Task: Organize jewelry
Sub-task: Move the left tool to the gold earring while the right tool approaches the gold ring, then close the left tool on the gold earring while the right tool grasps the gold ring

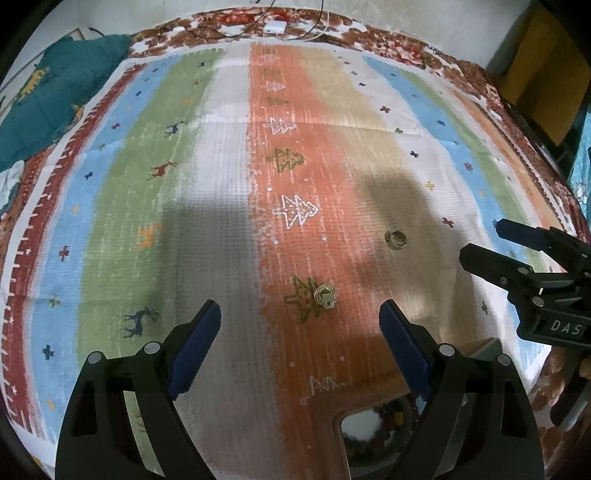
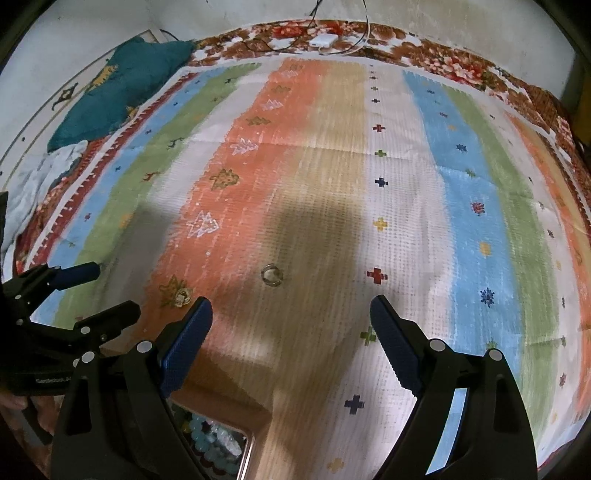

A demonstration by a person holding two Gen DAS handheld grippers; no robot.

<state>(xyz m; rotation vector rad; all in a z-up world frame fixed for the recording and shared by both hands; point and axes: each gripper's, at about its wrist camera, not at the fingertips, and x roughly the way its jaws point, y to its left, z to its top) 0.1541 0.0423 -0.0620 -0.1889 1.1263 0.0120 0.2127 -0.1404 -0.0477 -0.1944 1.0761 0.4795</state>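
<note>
A metal ring (image 1: 395, 239) (image 2: 272, 275) lies on the striped cloth. A small gold earring or pendant (image 1: 325, 296) (image 2: 182, 296) lies on a green tree print, closer to me and to the left of the ring. My left gripper (image 1: 300, 317) is open and empty, hovering just short of the gold piece. My right gripper (image 2: 291, 314) is open and empty, just short of the ring; it also shows in the left wrist view (image 1: 480, 245). A wooden jewelry box (image 1: 369, 417) (image 2: 221, 413) with beads inside sits below both grippers, partly hidden.
A striped Christmas-print cloth (image 1: 229, 184) covers a floral blanket (image 1: 406, 44). A teal garment (image 1: 55, 92) lies at the back left. A white charger with cables (image 1: 275, 26) sits at the far edge. A dark cabinet (image 1: 535, 74) stands at the right.
</note>
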